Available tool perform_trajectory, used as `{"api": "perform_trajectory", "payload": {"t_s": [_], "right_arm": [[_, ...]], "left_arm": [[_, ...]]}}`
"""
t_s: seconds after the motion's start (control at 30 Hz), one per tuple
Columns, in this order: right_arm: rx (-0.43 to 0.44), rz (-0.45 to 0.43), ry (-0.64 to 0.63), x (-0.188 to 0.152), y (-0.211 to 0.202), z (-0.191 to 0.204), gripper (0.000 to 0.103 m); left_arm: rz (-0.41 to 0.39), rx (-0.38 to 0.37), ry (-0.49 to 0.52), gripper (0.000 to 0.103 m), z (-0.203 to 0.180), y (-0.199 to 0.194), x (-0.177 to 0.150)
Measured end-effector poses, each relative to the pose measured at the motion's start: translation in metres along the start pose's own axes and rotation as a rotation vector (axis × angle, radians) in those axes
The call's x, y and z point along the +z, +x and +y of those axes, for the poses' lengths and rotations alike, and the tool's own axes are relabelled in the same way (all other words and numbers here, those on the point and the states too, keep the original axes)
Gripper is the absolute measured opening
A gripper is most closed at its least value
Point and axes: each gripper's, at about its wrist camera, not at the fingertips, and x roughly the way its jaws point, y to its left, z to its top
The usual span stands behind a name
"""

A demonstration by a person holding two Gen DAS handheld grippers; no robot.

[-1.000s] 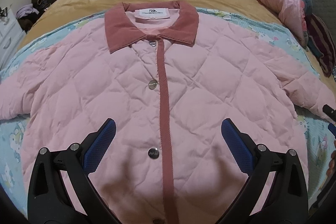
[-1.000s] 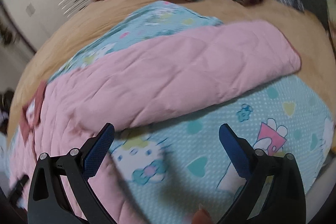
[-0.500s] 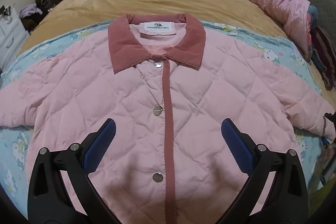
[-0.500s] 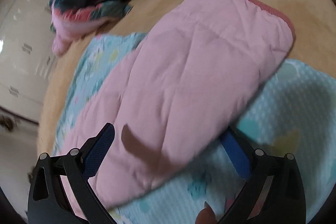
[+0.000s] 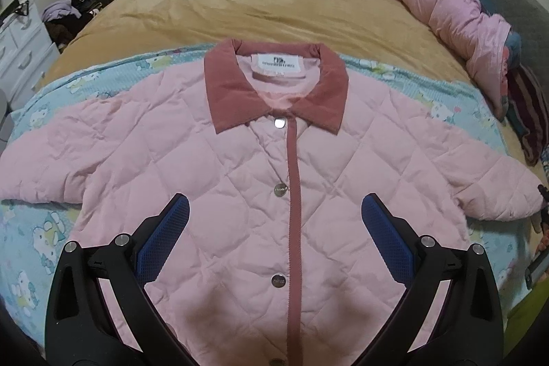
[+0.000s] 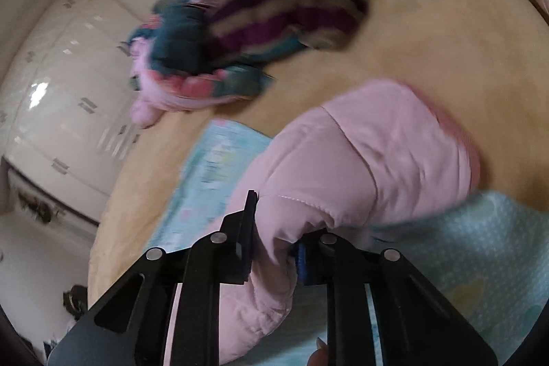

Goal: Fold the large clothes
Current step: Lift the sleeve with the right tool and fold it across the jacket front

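Pinching the jacket sleeve (image 6: 360, 167), right tool (image 6: 274, 246).

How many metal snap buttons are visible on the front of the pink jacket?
4 on the pink jacket: below the collar, mid-chest, lower, and one cut off at the bottom edge. More may be hidden below.

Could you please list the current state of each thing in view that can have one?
Pink jacket: spread flat, front up, snapped closed.
Collar: folded down.
Right sleeve: bunched, pinched near its cuff.
Right tool: shut on the sleeve.
Left tool: open, empty, above the jacket.
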Motion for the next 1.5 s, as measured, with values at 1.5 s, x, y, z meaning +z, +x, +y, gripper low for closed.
{"api": "perform_trajectory", "payload": {"t_s": [1.5], "right_arm": [[0.361,0.008,-0.881,-0.189,-0.083,0.346,0.016]], "left_arm": [[-0.154,-0.117,-0.127,0.094,0.137,-0.078,0.051]]}}
